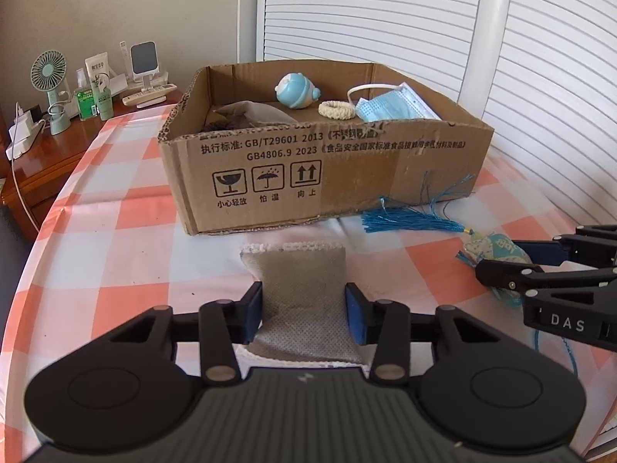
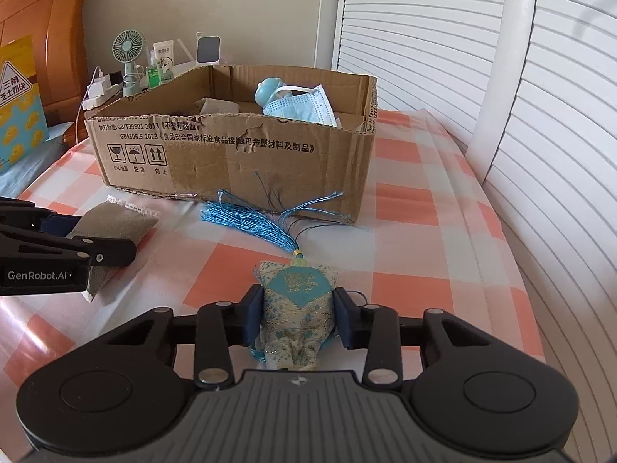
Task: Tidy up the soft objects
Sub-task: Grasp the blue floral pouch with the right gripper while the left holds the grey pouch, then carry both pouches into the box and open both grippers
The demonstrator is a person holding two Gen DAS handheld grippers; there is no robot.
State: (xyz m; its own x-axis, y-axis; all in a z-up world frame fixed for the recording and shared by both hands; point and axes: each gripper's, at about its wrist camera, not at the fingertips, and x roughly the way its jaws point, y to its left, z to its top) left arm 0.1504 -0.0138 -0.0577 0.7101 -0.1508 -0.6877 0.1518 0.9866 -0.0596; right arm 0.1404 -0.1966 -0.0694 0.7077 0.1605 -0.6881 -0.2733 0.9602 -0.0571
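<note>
A grey mesh pouch (image 1: 300, 266) with a white lace edge lies on the checked cloth in front of a cardboard box (image 1: 347, 154). My left gripper (image 1: 304, 303) is shut on the pouch, pinching its middle. To its right my right gripper (image 2: 299, 308) is shut on a blue-and-cream brocade sachet (image 2: 297, 289), whose blue tassel (image 2: 246, 223) trails towards the box (image 2: 231, 162). In the right wrist view the left gripper (image 2: 96, 235) and the pouch (image 2: 112, 222) show at the left edge. Inside the box are a blue toy (image 1: 295, 90), a cream ring (image 1: 336, 110) and a face mask (image 1: 389, 106).
A wooden side table (image 1: 46, 154) at the left carries a small fan (image 1: 48, 77), bottles and a charger with a cable. White slatted doors (image 1: 366, 11) and a white post (image 1: 486, 38) stand behind the box. The cloth curves down at the left and right edges.
</note>
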